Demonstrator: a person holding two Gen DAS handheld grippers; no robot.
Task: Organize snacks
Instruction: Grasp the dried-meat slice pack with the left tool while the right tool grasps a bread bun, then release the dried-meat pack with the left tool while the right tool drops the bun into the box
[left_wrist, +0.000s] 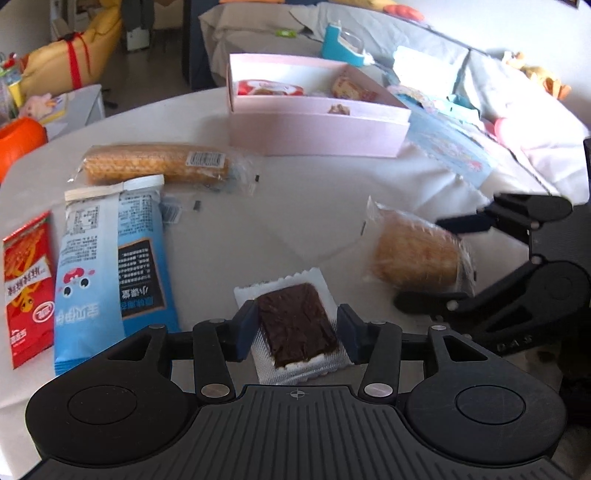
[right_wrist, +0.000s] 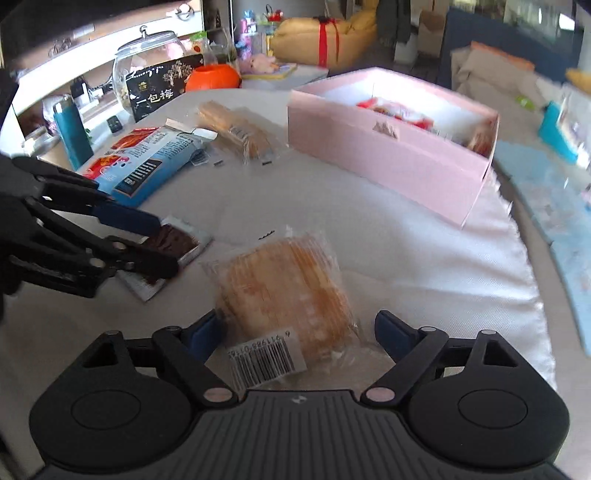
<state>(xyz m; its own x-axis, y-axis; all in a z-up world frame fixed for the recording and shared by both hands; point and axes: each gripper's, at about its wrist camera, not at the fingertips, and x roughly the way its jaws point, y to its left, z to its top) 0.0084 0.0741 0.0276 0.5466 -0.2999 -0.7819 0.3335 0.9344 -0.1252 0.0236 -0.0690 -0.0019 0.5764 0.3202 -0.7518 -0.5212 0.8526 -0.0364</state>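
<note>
A dark brown snack bar in a clear wrapper lies flat on the white table. My left gripper straddles it, and a thin gap shows beside the right pad; it is also seen from the side over the bar. A wrapped golden cake with a barcode label lies between the wide-apart fingers of my right gripper, whose right pad stands clear of it. The left wrist view shows that gripper around the cake. A pink box holds a few packets.
A long wafer packet, a blue packet and a red packet lie at the left. A light blue patterned sheet borders the table's right. A glass jar, teal bottle and orange pot stand beyond.
</note>
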